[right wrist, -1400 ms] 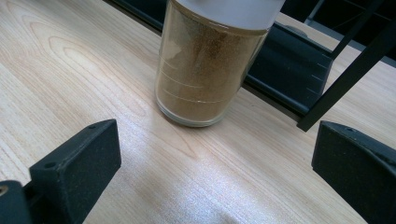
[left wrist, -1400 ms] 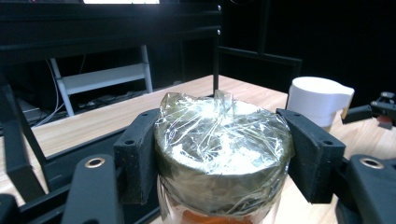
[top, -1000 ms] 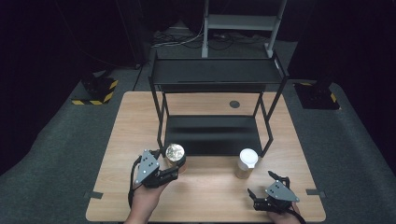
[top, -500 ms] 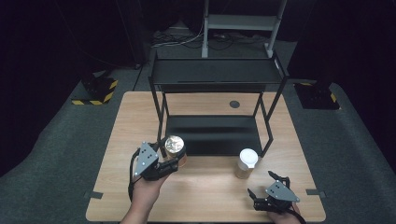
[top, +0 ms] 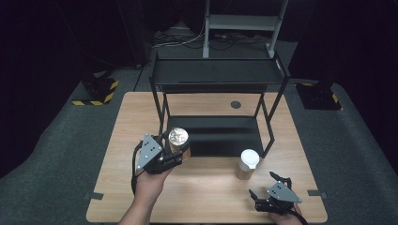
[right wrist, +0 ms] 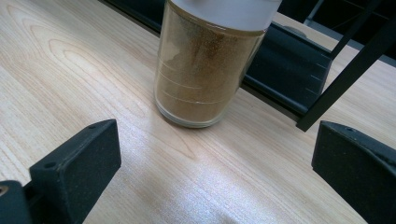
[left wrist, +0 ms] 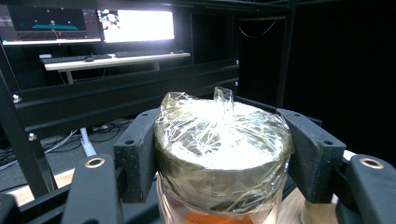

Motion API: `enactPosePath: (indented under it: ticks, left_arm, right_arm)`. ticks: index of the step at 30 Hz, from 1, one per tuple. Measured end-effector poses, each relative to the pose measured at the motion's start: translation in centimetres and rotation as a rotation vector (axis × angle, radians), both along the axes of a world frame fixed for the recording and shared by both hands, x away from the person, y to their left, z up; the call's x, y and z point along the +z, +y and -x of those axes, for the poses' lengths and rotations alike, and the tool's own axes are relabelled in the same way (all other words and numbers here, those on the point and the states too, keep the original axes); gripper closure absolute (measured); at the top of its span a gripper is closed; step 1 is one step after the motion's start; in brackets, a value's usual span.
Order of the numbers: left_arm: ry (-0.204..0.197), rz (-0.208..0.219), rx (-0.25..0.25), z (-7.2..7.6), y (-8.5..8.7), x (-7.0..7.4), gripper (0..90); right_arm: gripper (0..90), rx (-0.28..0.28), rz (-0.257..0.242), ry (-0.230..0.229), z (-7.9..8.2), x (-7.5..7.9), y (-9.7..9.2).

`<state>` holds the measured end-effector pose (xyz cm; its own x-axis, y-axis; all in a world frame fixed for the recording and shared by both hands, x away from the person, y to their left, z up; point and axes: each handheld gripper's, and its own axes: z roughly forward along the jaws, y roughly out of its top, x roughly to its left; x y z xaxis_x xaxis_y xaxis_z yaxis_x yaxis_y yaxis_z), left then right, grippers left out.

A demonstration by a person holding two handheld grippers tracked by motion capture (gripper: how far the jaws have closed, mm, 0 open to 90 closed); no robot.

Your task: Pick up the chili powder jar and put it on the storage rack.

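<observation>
The left gripper [top: 174,153] has its two black jaws clamped tight on a jar [top: 179,142], one pad on each side just under the top, and the jar sits upright between them at the front left corner of the black shelf rack [top: 220,77]. From the left gripper view the jar [left wrist: 222,158] has a top wrapped in crinkled clear film that catches the light, with something orange showing through the glass lower down; the gripper [left wrist: 223,154] itself presses its pads flat on the wrapped band. In the high view the jar hangs just in front of the rack's lower shelf, above the wooden table [top: 117,140]. Over on the other side, the right gripper [top: 268,185] rests low near the table's front right edge with its jaws spread wide and nothing between them. Just beyond it stands a second jar with a white lid [top: 247,164], upright on the wood, close to the rack's front right leg. The right gripper view shows this jar [right wrist: 208,70] filled with brownish powder, well clear of the open pads [right wrist: 77,165], the gripper [right wrist: 215,168] pointed towards it.
</observation>
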<state>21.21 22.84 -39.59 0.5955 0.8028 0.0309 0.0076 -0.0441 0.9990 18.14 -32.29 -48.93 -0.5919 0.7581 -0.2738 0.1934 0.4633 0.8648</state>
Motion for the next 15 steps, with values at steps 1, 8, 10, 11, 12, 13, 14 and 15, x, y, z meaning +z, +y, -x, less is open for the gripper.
enactPosePath:
  ticks: [1,8,10,11,12,13,14,15]
  left_arm:
    - [-0.002,0.000,-0.001,-0.1,0.0,0.1,34.3]
    - [-0.022,-0.013,0.001,-0.4,-0.4,1.4,34.3]
    - [-0.032,-0.012,-0.004,-0.6,-0.5,1.7,34.3]
    - [-0.034,-0.011,-0.007,-0.7,-0.5,1.8,34.3]
    - [-0.036,-0.011,-0.008,-0.8,-0.6,2.0,34.3]
    - [-0.036,-0.008,-0.008,-0.9,-0.6,2.1,34.3]
    - [-0.036,0.001,-0.008,-1.1,-0.7,2.4,34.3]
    - [-0.036,0.001,-0.008,-1.1,-0.7,2.4,34.3]
  right_arm:
    - [0.1,0.000,0.000,0.000,0.0,0.0,0.0]
    - [0.1,0.001,0.000,0.000,0.0,0.0,0.0]
    - [0.1,0.001,0.000,0.001,0.0,0.0,0.0]
    - [0.1,0.001,0.000,0.001,0.0,0.0,0.0]
    - [0.1,0.001,-0.001,0.001,0.0,0.0,0.0]
    - [0.1,0.001,-0.001,0.001,0.0,0.0,0.0]
    - [0.1,0.001,-0.001,0.000,0.0,0.0,0.0]
    - [0.1,0.001,-0.001,0.000,0.0,0.0,0.0]
